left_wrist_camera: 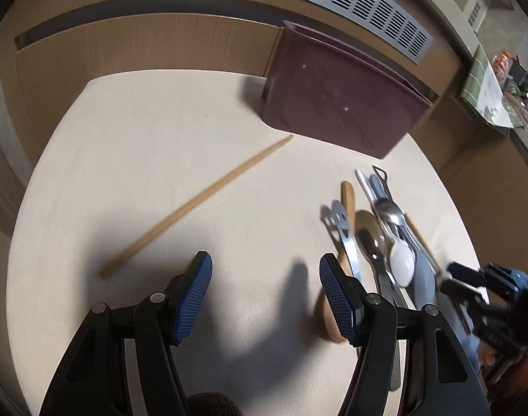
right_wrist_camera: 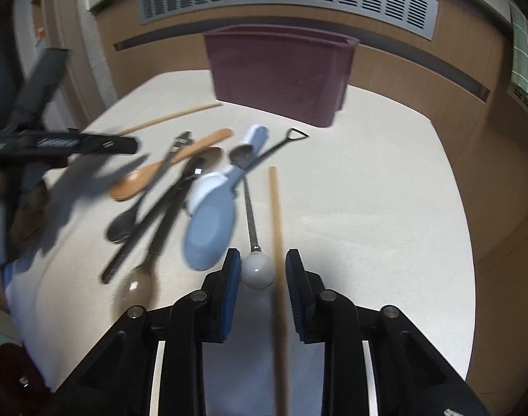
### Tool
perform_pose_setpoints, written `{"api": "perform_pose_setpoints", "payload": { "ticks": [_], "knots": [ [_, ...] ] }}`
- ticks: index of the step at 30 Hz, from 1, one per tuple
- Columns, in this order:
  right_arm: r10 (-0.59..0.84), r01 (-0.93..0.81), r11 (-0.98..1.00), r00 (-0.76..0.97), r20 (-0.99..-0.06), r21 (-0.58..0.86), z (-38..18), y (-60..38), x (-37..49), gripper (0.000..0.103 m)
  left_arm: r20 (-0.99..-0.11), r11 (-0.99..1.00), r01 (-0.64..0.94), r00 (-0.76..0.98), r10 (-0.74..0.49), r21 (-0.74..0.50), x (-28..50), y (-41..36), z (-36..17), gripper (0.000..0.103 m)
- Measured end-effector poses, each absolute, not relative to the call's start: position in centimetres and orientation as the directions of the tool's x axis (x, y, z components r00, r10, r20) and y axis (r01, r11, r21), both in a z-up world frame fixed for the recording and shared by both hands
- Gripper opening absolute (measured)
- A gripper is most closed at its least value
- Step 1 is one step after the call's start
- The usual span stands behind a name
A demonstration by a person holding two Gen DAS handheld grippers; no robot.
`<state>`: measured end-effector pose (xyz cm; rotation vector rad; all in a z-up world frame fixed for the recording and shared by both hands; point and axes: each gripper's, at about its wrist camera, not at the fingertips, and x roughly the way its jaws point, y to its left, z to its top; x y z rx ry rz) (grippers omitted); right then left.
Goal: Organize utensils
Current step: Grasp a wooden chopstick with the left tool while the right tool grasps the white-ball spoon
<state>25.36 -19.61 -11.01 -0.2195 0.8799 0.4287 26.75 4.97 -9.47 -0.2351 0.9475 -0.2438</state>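
Two tongs, left tongs [left_wrist_camera: 265, 291] wide, right tongs [right_wrist_camera: 258, 277] narrowed around chopstick [right_wrist_camera: 275, 208], untouched

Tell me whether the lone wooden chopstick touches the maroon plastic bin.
Apart. The left wrist view shows bare table between the chopstick tip and the maroon bin.

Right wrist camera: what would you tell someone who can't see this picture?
The right gripper hangs over a cream table, its jaws apart around a wooden chopstick and a white ball-ended utensil. To its left lies a pile of spoons; a maroon bin stands behind.
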Motion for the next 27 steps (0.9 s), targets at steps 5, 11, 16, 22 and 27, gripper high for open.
{"api": "perform_pose_setpoints", "payload": {
  "ticks": [5,11,16,22,27],
  "knots": [
    [0.28,-0.459,0.888,0.56,-0.779,-0.011,-11.1,-19.3,25.4,0.02,-0.755,0.961,0.096,0.6,-0.264,-0.26,27.2,5.4,-8.9,0.065],
    [0.281,-0.436,0.9,0.599,-0.75,-0.011,-10.2,-20.0,24.9,0.019,-0.746,0.98,0.046,0.642,-0.178,-0.194,29.5,7.5,-8.7,0.065],
    [0.274,-0.376,0.926,0.663,-0.697,0.006,-8.4,-21.6,25.3,0.019,-0.764,0.97,0.02,0.612,-0.202,-0.24,30.7,9.2,-9.8,0.065],
    [0.272,-0.324,0.945,0.715,-0.644,0.04,-6.2,-22.7,26.1,0.019,-0.77,0.955,0.122,0.568,-0.29,-0.27,28.8,6.4,-9.6,0.065],
    [0.279,-0.325,0.945,0.739,-0.613,0.038,-4.9,-22.4,26.2,0.019,-0.775,0.967,0.163,0.578,-0.254,-0.195,28.7,4.5,-9.8,0.065]
  ]
}}
